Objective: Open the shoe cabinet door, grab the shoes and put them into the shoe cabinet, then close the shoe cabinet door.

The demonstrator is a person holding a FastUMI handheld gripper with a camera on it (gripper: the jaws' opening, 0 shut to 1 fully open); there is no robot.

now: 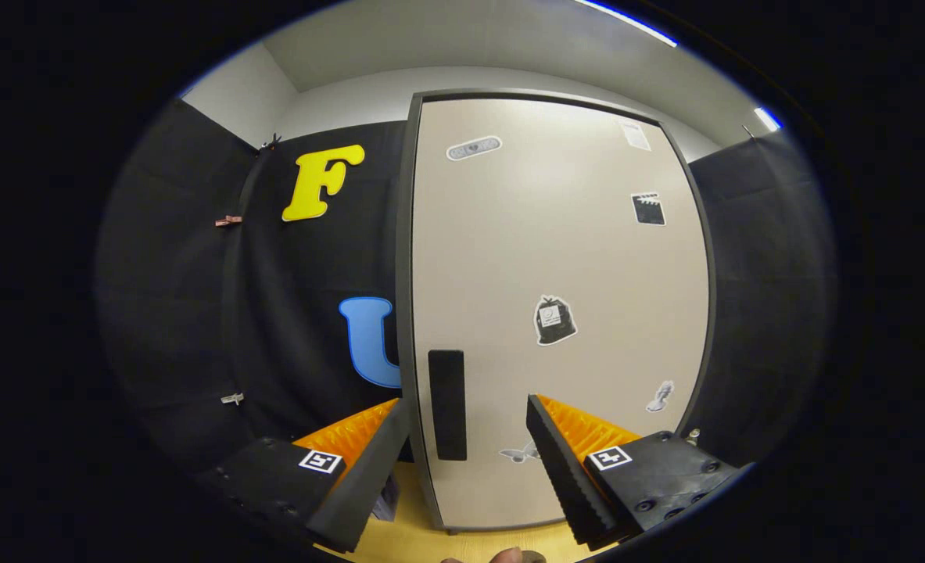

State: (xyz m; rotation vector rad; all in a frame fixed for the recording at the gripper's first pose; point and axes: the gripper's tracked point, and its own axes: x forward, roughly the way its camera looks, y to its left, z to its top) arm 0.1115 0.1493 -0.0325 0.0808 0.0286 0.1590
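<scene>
The tongs (466, 426) stand released, their two fingers spread well apart with nothing pressed between them. Straight ahead at twelve o'clock rises the shoe cabinet door (556, 258), a pale beige panel in a dark frame, closed flat against the cabinet. Its dark upright handle (446, 404) sits low on the door near the hinge-free edge, at about eleven o'clock from the gap between the fingers, closer to the left finger (368, 469) than to the right finger (560, 469); whether either finger touches the door cannot be told. Several small stickers dot the door: a dark bag-shaped sticker (554, 320) at about one o'clock above the right finger, a black square sticker (648, 209) higher toward two o'clock, and an oval sticker (474, 148) near the top at twelve. The cabinet rests on a light wooden floor (423, 539), which shows between and beneath the fingers at six o'clock. Black cloth (290, 313) hangs to either side of the cabinet, at nine and three o'clock.
</scene>
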